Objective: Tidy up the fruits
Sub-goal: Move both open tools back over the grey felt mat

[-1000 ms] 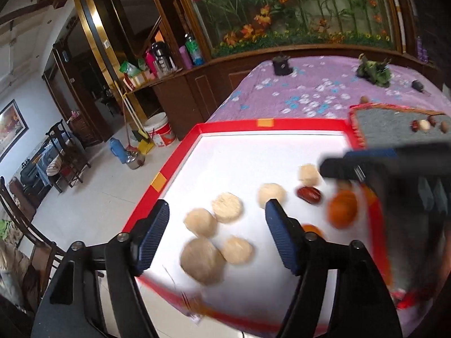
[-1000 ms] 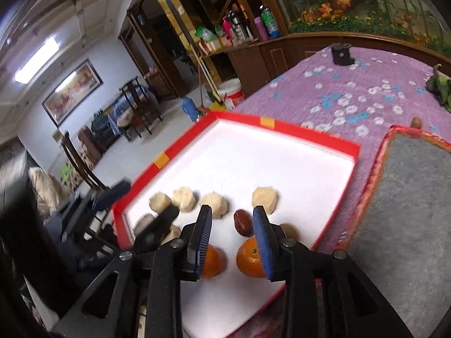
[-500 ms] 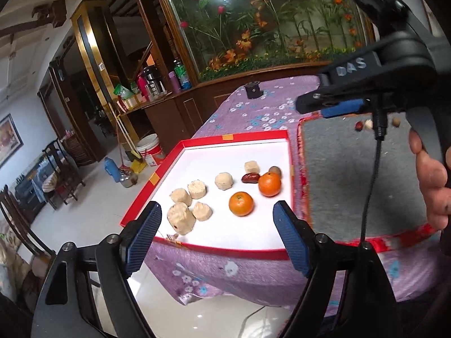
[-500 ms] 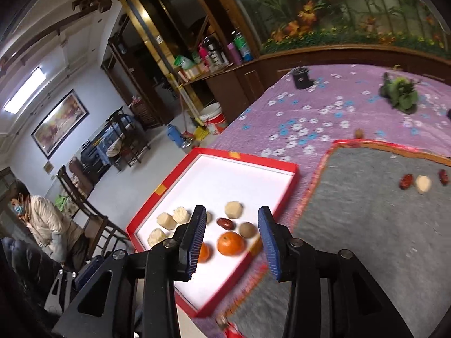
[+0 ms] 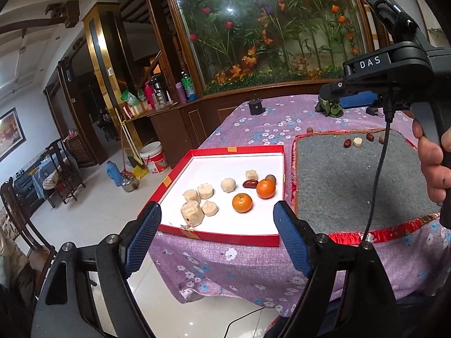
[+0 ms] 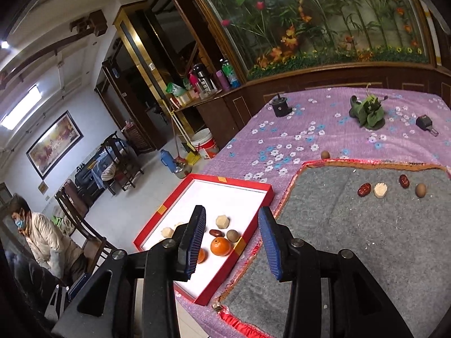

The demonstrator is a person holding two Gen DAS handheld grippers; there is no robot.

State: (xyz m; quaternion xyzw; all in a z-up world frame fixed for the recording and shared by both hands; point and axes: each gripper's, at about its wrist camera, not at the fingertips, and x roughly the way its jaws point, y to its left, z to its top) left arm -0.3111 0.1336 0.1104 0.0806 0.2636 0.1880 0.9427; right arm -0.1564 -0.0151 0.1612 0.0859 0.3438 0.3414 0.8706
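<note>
A red-rimmed white tray (image 5: 225, 149) holds two oranges (image 5: 242, 202), a red date (image 5: 250, 183), a brown round fruit (image 5: 271, 178) and several pale cakes (image 5: 192, 213). The same tray (image 6: 242, 183) shows in the right wrist view with an orange (image 6: 220, 246). On the grey mat (image 6: 352, 225) lie two dates (image 6: 364, 189), a pale cake (image 6: 380, 190) and a brown fruit (image 6: 420, 190). My left gripper (image 5: 217, 239) is open and empty, held off the table's near edge. My right gripper (image 6: 231, 242) is open and empty, above the mat's left edge.
The table has a purple flowered cloth (image 6: 296, 129). On it stand a small black cylinder (image 6: 280, 107), a green plant ornament (image 6: 367, 111), a small black device (image 6: 424, 122) and a loose brown fruit (image 6: 325, 155). A masked person (image 6: 36, 236) sits at the left.
Both grippers have pulled back and up from the tray, which now looks smaller and farther. The right gripper has opened wider and let go of an orange, now lying in the tray.
</note>
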